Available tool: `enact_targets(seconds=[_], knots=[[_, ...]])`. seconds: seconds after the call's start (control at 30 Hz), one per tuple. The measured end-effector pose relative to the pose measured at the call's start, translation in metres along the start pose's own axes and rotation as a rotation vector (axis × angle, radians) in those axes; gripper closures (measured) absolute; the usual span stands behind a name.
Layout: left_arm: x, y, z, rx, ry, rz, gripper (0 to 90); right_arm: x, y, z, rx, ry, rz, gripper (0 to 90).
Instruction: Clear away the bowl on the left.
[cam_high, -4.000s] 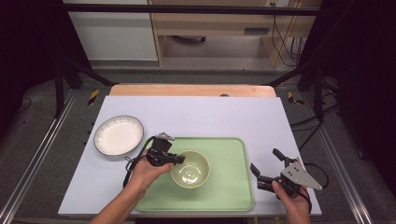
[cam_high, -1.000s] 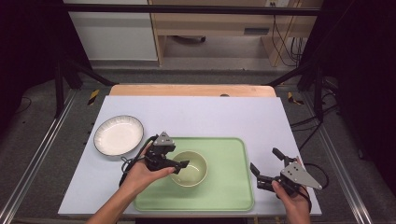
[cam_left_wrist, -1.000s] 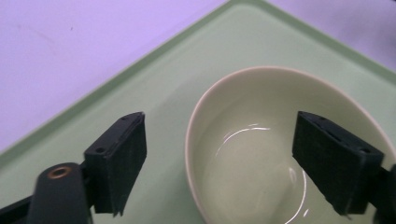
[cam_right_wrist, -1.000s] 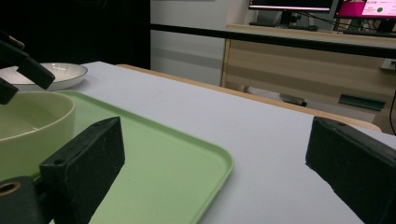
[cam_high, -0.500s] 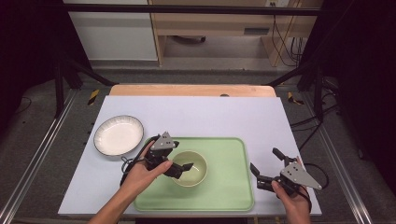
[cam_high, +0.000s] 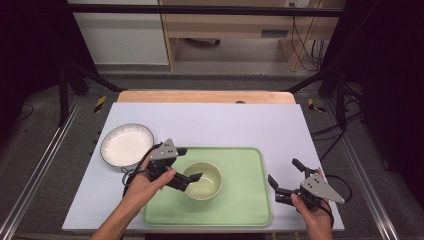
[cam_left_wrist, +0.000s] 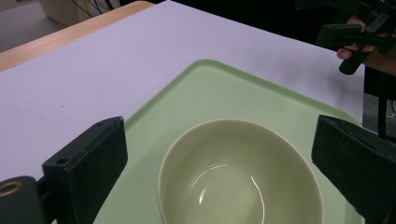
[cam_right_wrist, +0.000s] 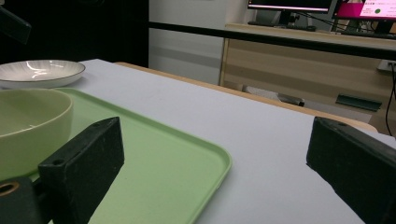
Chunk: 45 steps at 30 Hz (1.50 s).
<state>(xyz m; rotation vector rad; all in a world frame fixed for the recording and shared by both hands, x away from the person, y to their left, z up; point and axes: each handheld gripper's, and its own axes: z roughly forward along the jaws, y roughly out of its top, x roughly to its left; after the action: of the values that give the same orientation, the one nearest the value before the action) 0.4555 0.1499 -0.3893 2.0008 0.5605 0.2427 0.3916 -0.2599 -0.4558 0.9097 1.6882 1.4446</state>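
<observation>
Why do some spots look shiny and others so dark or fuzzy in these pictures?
In the left gripper view, overhead light leaves bright curved glints inside the pale green bowl, and the near black jaws look soft. In the right gripper view, the white plate catches a highlight and the background monitors glow, slightly blurred. In the high view, the white table is evenly lit while the surroundings fall into deep shadow.

In your left gripper view, the bottom edge cuts off the pale green ceramic bowl (cam_left_wrist: 240, 175); your right gripper view crops its left side.
</observation>
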Motion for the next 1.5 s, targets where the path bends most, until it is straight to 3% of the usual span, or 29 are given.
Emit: enact_targets(seconds=[0.17,0.4,1.23,1.5], knots=[[0.004,-0.004,-0.007,0.005,0.015,-0.002,3.9,0.0,0.0,0.0,-0.001,-0.001,0.0,4.2],[0.012,-0.012,-0.019,-0.026,0.05,-0.004,4.4,-0.002,0.0,-0.001,-0.002,-0.008,0.002,4.2],[0.037,-0.048,-0.048,-0.064,0.087,-0.05,5.1,-0.001,0.0,-0.001,0.002,-0.006,0.0,4.1],[0.046,-0.061,-0.059,-0.111,0.101,-0.063,5.4,0.0,0.0,-0.001,0.003,-0.004,-0.003,4.1]])
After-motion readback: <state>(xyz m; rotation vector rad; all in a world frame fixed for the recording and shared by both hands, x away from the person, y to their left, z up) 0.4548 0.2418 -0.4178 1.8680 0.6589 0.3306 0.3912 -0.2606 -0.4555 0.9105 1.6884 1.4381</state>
